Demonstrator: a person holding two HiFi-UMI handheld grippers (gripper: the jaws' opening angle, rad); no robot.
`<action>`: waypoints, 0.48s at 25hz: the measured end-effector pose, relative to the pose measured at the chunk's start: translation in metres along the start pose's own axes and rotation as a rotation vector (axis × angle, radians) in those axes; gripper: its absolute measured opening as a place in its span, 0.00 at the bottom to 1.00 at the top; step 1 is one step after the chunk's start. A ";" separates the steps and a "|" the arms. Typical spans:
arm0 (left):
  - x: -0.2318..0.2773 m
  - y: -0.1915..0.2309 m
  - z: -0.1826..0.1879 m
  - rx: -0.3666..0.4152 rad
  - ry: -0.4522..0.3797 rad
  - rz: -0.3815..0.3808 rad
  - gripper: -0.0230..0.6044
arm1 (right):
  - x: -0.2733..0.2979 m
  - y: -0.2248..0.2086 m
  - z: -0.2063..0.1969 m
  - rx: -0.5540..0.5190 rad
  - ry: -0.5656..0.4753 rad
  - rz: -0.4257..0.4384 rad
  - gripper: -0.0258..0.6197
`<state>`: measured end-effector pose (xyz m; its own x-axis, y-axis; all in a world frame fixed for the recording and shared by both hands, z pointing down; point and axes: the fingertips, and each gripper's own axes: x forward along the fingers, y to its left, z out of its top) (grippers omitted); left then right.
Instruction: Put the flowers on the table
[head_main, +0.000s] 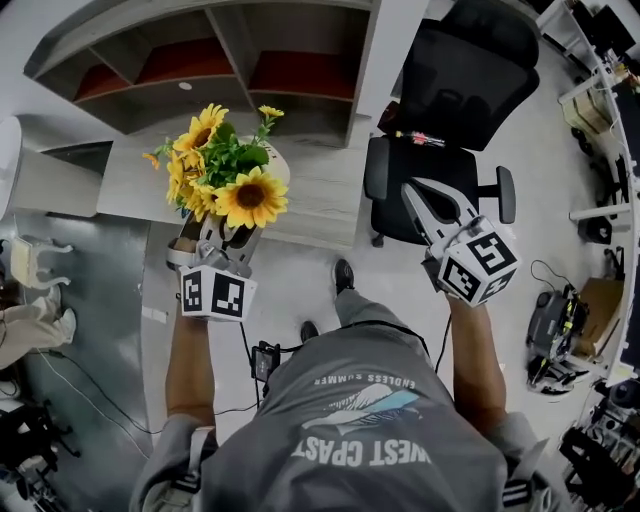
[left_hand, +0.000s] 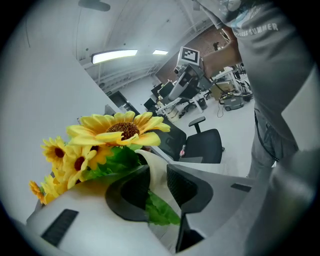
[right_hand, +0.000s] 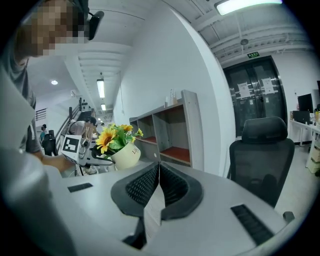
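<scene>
A white pot of yellow sunflowers is over the near edge of the light wood table; I cannot tell whether it rests on it. My left gripper is shut on the pot's rim. In the left gripper view the white rim sits between the dark pads, under the blooms. My right gripper hangs over the black chair, shut and holding nothing, its pads pressed together. The right gripper view shows the pot with its flowers to the left.
A grey shelf unit with red-floored bays stands behind the table. A black office chair is at the table's right end. Cables and a small device lie on the floor by the person's feet. Desks with equipment line the right side.
</scene>
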<state>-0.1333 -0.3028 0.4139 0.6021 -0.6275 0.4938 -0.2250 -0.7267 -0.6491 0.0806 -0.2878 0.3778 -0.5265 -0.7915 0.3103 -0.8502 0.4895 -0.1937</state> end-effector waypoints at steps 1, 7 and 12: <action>0.007 -0.002 -0.003 0.000 -0.003 -0.009 0.22 | 0.000 -0.003 -0.004 0.005 0.004 -0.010 0.08; 0.054 -0.011 -0.005 0.001 -0.009 -0.072 0.22 | -0.008 -0.033 -0.024 0.051 0.031 -0.062 0.08; 0.100 -0.028 -0.009 -0.003 -0.010 -0.125 0.22 | -0.015 -0.063 -0.047 0.088 0.053 -0.103 0.08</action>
<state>-0.0737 -0.3476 0.4863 0.6333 -0.5293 0.5646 -0.1499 -0.7997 -0.5814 0.1419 -0.2896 0.4294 -0.4381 -0.8144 0.3805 -0.8974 0.3714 -0.2383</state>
